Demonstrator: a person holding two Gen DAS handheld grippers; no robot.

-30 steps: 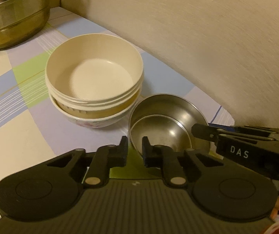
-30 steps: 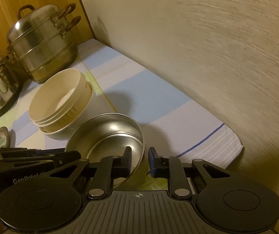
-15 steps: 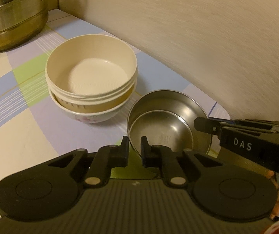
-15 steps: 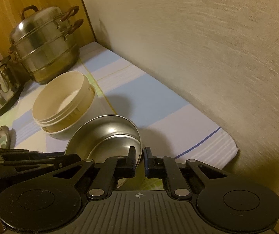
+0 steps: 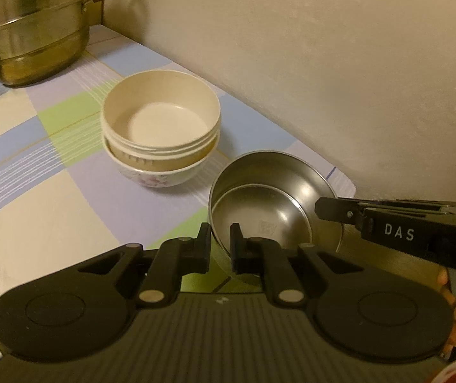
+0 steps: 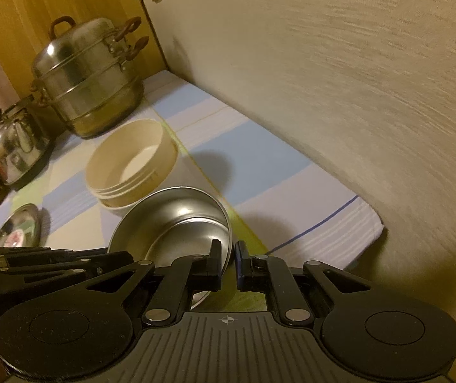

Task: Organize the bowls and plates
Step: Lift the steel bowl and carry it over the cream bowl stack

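A steel bowl (image 5: 269, 198) with a smaller steel bowl nested inside is held tilted above the checked tablecloth. My left gripper (image 5: 220, 249) is shut on its near rim. My right gripper (image 6: 228, 263) is shut on its right rim, and shows in the left wrist view (image 5: 323, 207) as a black arm marked DAS. The steel bowl also shows in the right wrist view (image 6: 176, 220). A stack of cream bowls (image 5: 160, 121) sits in a flowered white bowl (image 5: 154, 177) behind it; the stack also shows in the right wrist view (image 6: 132, 166).
A tall steel steamer pot (image 6: 87, 79) stands at the back left by the wooden panel. A kettle (image 6: 14, 146) and a steel plate (image 6: 17, 226) are at the left. The wall (image 6: 323, 79) runs along the table's right side. The table edge (image 6: 368, 233) is near.
Both grippers have closed on the steel bowl's rim and lifted it, tilting it. The views have pulled back and up from the table.
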